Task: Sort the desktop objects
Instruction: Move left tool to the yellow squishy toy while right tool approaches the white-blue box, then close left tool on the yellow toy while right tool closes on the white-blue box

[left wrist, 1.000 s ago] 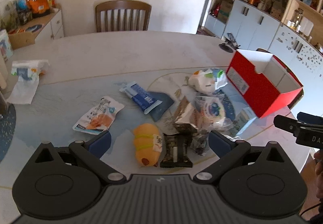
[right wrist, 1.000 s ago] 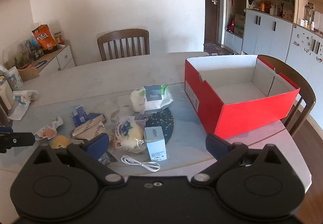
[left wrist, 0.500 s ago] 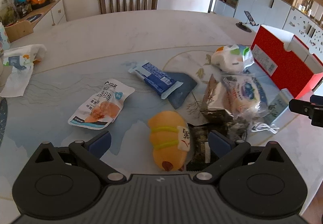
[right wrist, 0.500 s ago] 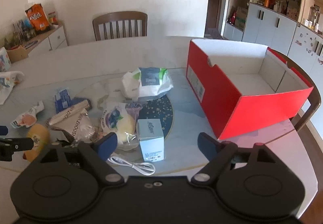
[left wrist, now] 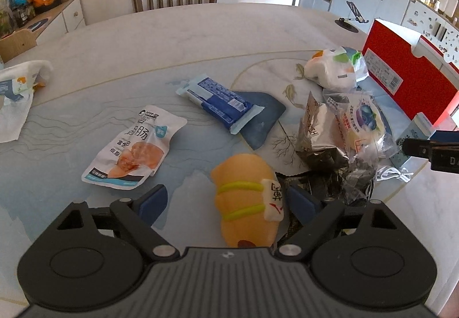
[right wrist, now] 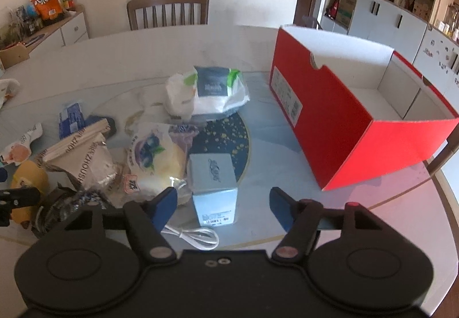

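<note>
An orange squishy toy (left wrist: 246, 197) with yellow bands lies on the table between the blue pads of my left gripper (left wrist: 226, 201). Its jaws are closing; the right pad is close to the toy, the left pad stands well apart. In the right wrist view a small pale blue box (right wrist: 213, 188) stands upright between the pads of my right gripper (right wrist: 223, 207). Those jaws are closing too, with a gap on both sides of the box. An open red box (right wrist: 344, 128) with a white inside stands to the right.
A white cable (right wrist: 195, 236) lies just in front of the small box. Left of it are a blueberry bread pack (right wrist: 155, 157) and a silver bag (right wrist: 83, 163), behind it a white tissue pack (right wrist: 206, 94). A blue packet (left wrist: 221, 102), a sausage pouch (left wrist: 134, 145) and a dark wrapper (left wrist: 304, 183) surround the toy.
Both grippers have come down and closer to the table. Their jaws have narrowed. The toy now sits between the left pads and the small box between the right pads.
</note>
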### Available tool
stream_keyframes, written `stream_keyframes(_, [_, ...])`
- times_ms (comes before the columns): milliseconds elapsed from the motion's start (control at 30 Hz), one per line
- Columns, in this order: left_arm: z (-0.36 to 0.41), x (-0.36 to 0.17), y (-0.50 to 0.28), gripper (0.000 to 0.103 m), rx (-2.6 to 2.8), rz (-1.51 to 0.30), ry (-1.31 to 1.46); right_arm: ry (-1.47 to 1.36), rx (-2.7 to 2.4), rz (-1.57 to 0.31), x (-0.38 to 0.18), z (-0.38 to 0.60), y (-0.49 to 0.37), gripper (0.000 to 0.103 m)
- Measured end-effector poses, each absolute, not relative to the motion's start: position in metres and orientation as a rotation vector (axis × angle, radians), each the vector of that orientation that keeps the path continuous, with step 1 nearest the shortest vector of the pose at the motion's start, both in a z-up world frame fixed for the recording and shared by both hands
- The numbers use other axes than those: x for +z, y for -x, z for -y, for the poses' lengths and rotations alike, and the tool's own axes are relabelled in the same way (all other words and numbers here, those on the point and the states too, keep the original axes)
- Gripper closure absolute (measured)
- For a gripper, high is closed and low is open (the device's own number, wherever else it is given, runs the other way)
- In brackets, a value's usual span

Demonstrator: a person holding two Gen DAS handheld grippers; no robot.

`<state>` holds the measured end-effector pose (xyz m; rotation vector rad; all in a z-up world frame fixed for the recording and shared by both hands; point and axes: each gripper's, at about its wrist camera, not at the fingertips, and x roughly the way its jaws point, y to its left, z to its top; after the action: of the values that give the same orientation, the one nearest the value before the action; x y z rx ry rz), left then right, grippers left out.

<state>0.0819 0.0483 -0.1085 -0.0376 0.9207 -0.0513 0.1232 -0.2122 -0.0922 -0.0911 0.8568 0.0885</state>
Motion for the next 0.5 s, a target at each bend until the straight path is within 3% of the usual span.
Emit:
stream_keyframes(267, [-0.051, -0.114, -0.084, 0.028, -0.079, -0.937, 0.057, 0.082, 0.082, -0.895, -0.102, 0.216, -0.129, 0.048])
stream_keyframes(500, [-0.05, -0.117, -0.085, 0.053, -0.095, -0.953, 0.054, 0.077, 0.097, -0.912, -0.104, 0.215, -0.131, 0.058])
